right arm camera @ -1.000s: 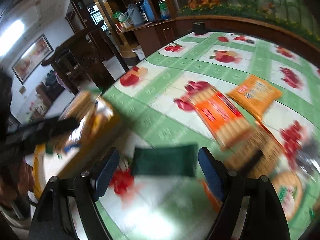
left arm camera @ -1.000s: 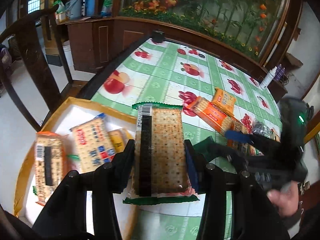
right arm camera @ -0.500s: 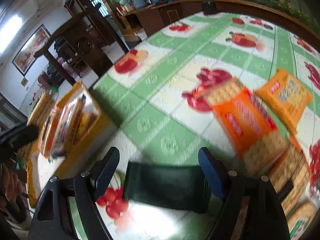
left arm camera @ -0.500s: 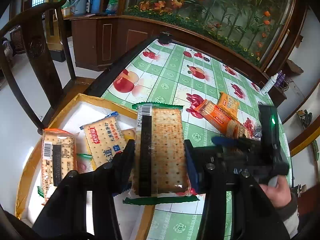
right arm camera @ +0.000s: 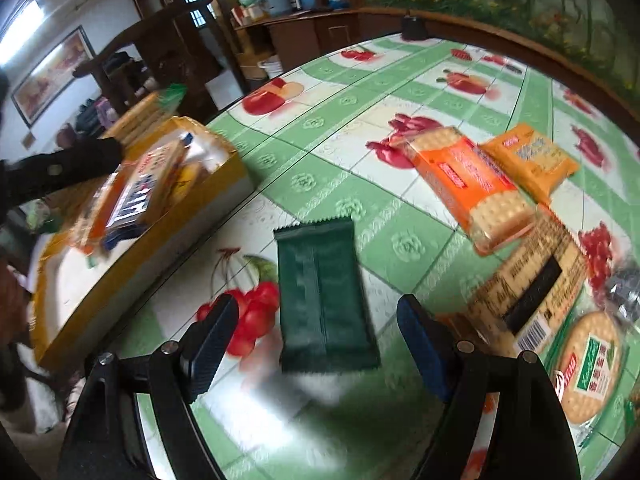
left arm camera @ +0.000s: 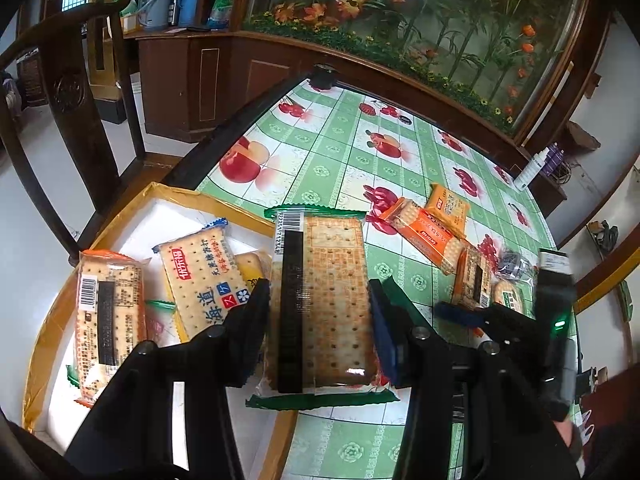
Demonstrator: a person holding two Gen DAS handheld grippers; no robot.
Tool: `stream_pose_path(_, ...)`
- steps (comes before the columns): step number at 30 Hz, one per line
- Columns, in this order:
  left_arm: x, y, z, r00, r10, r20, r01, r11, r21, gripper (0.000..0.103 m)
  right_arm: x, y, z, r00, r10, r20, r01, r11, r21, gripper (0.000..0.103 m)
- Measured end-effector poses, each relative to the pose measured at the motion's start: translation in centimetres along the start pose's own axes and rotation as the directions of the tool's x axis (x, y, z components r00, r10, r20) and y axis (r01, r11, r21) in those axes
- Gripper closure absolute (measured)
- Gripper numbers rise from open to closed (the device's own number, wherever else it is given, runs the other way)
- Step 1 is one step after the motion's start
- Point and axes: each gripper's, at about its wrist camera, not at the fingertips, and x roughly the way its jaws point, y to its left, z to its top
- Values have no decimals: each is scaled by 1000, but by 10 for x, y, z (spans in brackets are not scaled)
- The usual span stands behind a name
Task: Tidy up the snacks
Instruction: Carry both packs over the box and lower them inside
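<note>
Your desk (left arm camera: 344, 160), under its green fruit-print cloth, carries everything here, and at its near left edge sits the yellow-rimmed box (left arm camera: 176, 194) with a white floor. Inside it lie an orange-trimmed cracker pack (left arm camera: 108, 320) with its barcode up, a blue-trimmed cracker pack (left arm camera: 204, 276) printed with Chinese characters, and a yellowish pack (left arm camera: 250, 266) half hidden beneath them; a green wrapper edge shows between them. Your left gripper (left arm camera: 320, 320) is clenched on the green-edged cracker pack (left arm camera: 324, 300), held over the box's right rim, its long axis running along the fingers and its barcode end pointing away from you. Further right on the desk lie an orange cracker sleeve (right arm camera: 468, 184), touching a small orange-yellow packet (right arm camera: 528, 160), then a back-side-up cracker pack (right arm camera: 528, 292) and a round-biscuit pack (right arm camera: 592, 364) at the far right. Your right gripper (right arm camera: 316, 344) stands released, its jaws wide apart on either side of the dark green packet (right arm camera: 324, 296), which lies flat on the desk just beside the box, long axis pointing away between the fingers, touching neither.
</note>
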Motion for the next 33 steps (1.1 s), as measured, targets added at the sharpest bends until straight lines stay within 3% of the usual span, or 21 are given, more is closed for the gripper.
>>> stream_pose_path(2,-3,2,-1,1000,5,7,-5,1000,4,53,12,3,1,1000,-8,-28,7,1000,-18,23)
stream_pose_path(4,-6,6,-1,1000,13,13,-13,1000,4,53,13,4,5,999,-42,-20,41,998,-43,35)
stream_pose_path(5,-8,9,-2,1000,16,15,-16,1000,2,53,13,3,7,998,-54,-29,52,997,-52,52)
stream_pose_path(6,-10,13,-2,1000,19,18,-19,1000,-2,53,11,1,9,997,-63,-44,60,996,-61,59)
stream_pose_path(10,-17,34,-5,999,40,25,-39,999,-31,53,6,3,2,995,-82,-60,76,992,-96,59)
stream_pose_path(15,-23,59,-13,997,72,21,-70,996,-62,53,-12,2,1,998,-60,-11,59,997,-44,59)
stream_pose_path(23,-34,82,-26,994,111,24,-109,992,-69,53,-41,41,32,995,46,83,-41,997,-64,59)
stream_pose_path(33,-37,111,-40,988,155,10,-154,985,-77,53,2,116,74,990,131,51,-121,979,-166,59)
